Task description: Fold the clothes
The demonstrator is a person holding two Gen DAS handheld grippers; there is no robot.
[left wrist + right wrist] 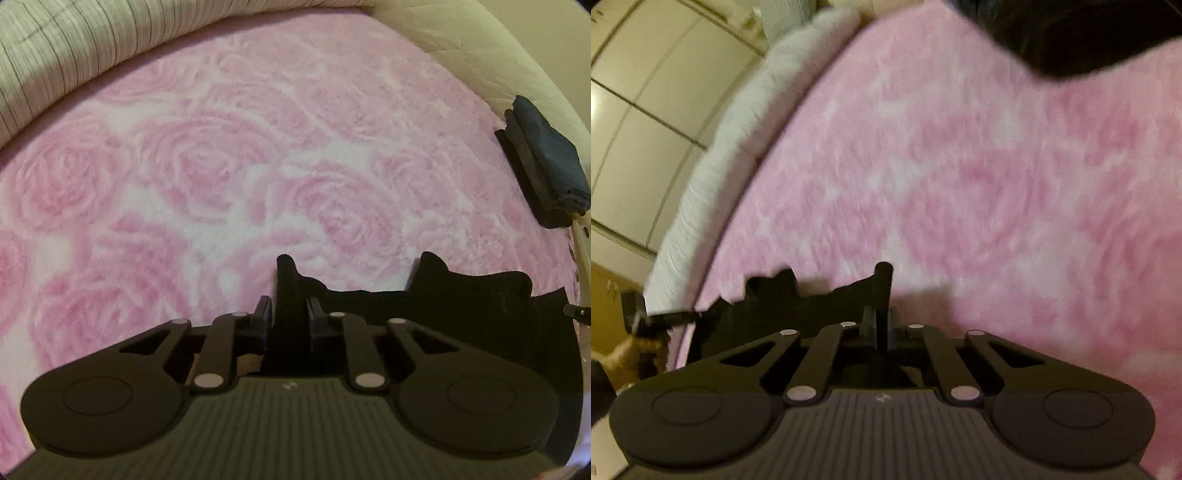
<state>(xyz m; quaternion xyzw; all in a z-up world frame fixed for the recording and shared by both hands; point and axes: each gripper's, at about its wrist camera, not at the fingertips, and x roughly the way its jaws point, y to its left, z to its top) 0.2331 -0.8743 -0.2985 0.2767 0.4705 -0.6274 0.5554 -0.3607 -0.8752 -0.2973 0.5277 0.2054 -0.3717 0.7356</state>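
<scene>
Black garment (461, 295), stretched sideways between both claws (290, 314) (882, 325), each pinching an edge.

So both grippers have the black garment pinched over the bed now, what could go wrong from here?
1. The left gripper and right gripper each pinch only a thin edge of the black garment; a pull apart could slip one corner free.
2. The right wrist view is motion-blurred, so placement on the pink blanket may be off.
3. A wide swing could knock the folded dark stack at the bed's edge.
</scene>
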